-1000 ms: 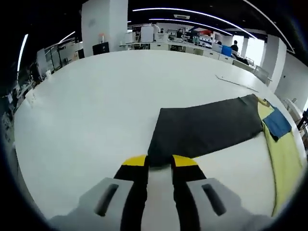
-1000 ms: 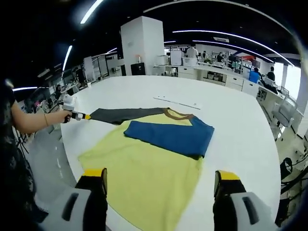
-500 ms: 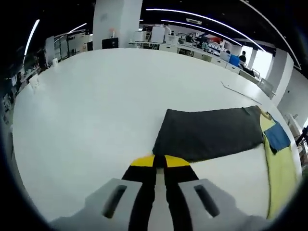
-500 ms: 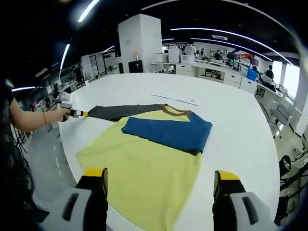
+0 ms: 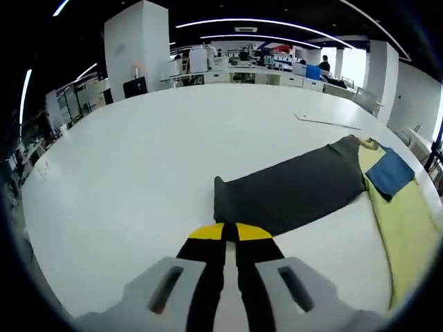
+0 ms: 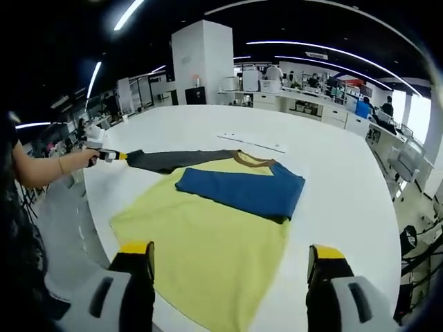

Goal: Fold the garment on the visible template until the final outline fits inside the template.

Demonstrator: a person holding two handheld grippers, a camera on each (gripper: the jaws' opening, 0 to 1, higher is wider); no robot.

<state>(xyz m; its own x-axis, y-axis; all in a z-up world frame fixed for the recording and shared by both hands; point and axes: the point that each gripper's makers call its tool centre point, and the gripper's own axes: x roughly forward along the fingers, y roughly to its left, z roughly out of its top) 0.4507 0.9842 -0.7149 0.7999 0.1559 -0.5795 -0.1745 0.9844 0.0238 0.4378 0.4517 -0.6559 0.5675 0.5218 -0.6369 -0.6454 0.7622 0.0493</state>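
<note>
Across the centre of the right gripper view, the yellow garment (image 6: 208,249) is lying flat on the white round desk (image 6: 332,173), its blue sleeve (image 6: 242,190) already folded over the chest and its dark grey sleeve (image 6: 176,160) stretching toward the frame's left. At lower centre of the left gripper view, the left gripper (image 5: 230,232) is sitting closed at the grey sleeve's cuff edge (image 5: 221,207), apparently pinching it, though the contact itself is hidden. The right gripper (image 6: 232,252) is hovering open over the hem, gripping nothing. Judged step: folding the grey sleeve inward; next, carrying the cuff over the body. The right gripper view is showing the whole garment and a person's hand (image 6: 73,162); the left gripper view is showing the cuff closely. No template outline is discernible.
</note>
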